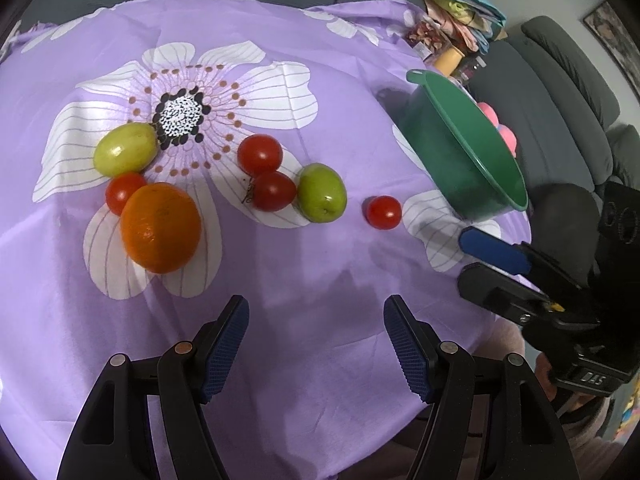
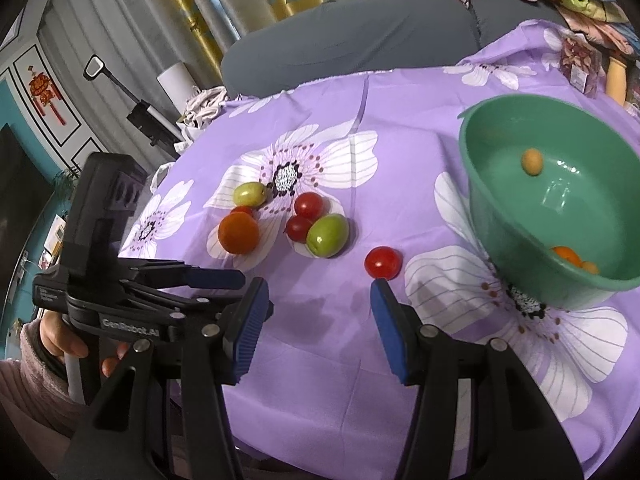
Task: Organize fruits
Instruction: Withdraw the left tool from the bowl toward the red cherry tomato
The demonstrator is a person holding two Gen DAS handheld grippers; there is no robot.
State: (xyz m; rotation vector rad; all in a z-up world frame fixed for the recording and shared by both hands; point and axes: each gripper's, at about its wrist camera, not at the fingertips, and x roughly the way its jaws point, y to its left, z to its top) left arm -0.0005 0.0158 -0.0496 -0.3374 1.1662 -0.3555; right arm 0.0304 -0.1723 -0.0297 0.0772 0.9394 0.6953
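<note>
On the purple flowered cloth (image 1: 320, 264) lie an orange (image 1: 161, 227), two green fruits (image 1: 125, 149) (image 1: 322, 193) and several red tomatoes, one of them lying alone (image 1: 384, 212) near the green bowl (image 1: 460, 148). In the right wrist view the bowl (image 2: 516, 240) holds a few small orange fruits (image 2: 566, 256). My left gripper (image 1: 316, 340) is open and empty, short of the fruits. My right gripper (image 2: 316, 324) is open and empty, with its right fingertip just in front of the lone tomato (image 2: 383, 263); it also shows in the left wrist view (image 1: 494, 264).
A grey sofa (image 2: 352, 32) runs behind the table. Piled cloths and packets (image 1: 456, 12) sit at the table's far right corner behind the bowl. The table edge lies close below both grippers.
</note>
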